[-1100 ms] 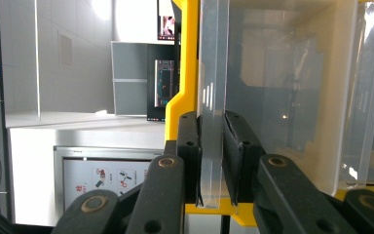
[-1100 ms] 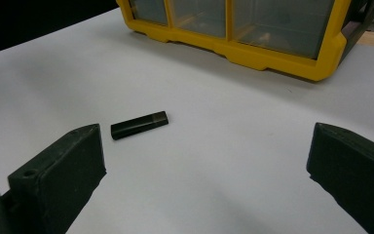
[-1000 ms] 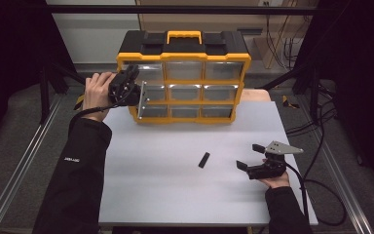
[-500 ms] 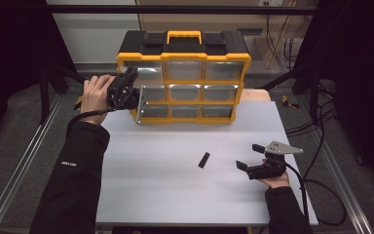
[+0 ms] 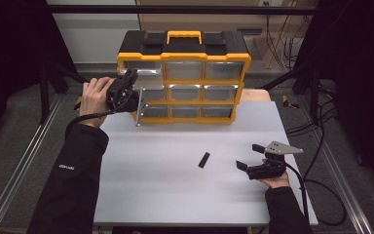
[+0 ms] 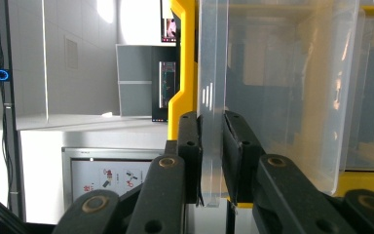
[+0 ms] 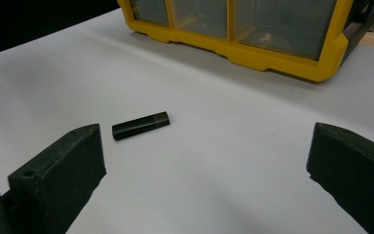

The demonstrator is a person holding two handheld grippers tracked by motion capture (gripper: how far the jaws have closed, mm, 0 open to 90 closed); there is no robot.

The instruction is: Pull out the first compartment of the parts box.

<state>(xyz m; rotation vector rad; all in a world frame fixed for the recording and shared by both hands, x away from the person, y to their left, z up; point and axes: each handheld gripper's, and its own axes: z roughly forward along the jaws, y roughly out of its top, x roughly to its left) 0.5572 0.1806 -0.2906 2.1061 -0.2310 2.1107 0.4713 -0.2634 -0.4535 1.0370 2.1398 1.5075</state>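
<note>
Drawer [image 5: 150, 100] work is under way at the yellow organizer [image 5: 184, 78], which stands at the twelve o'clock end of the bench [image 5: 175, 190]. The left gripper [image 5: 129, 97] comes in from nine o'clock and pinches the clear front wall of the middle-row drawer in the cabinet's left column; in the left gripper view the pads [image 6: 190, 156] press flat on either side of that plastic lip. The drawer juts partway out of its slot, so I judge the opening begun but not finished. A small black stick [image 5: 204, 159], like a flash drive, lies alone on the bench's middle, well apart from the cabinet. The right gripper [image 5: 253, 157] rests at about four o'clock with its jaws spread wide, empty, the stick just ahead of them. Likely left: picking up the stick, dropping it in the drawer, and closing the drawer.
</note>
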